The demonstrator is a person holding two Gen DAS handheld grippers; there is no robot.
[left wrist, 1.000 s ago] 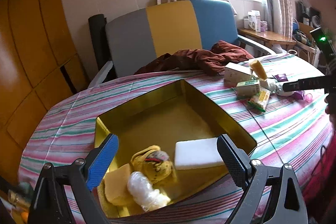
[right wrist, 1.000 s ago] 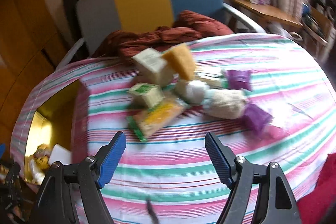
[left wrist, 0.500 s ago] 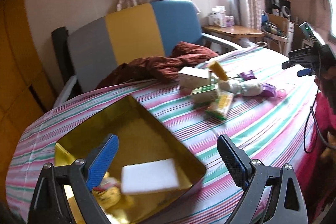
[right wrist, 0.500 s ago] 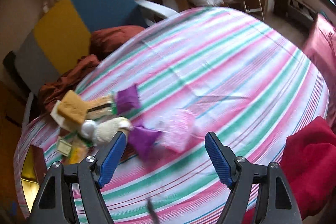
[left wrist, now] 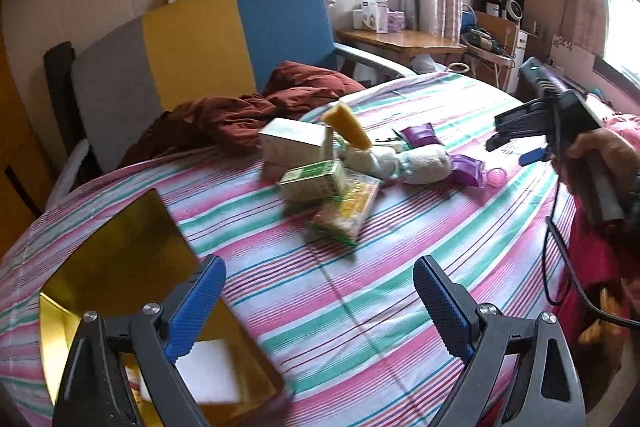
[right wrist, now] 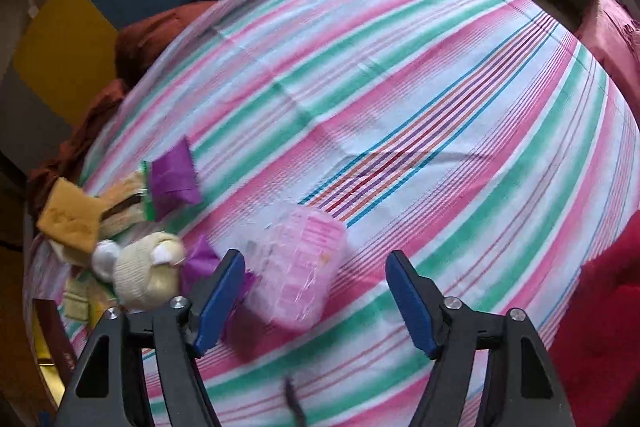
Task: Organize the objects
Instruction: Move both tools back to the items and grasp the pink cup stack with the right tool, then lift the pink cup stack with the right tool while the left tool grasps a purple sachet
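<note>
Nearby, both empty: left claw (left wrist: 320, 301) wide beside gold tin (left wrist: 116, 251), right claw (right wrist: 316, 297) wide around pink packet (right wrist: 298, 273).

Left gripper (left wrist: 320, 303) hovering with jaws spread wide over striped tablecloth (left wrist: 400, 267) near table's front edge. Gold tin (left wrist: 120, 267) at front left corner, white sponge (left wrist: 208, 371) inside. Pile of small boxes (left wrist: 296, 143), packets toward far edge.
</note>
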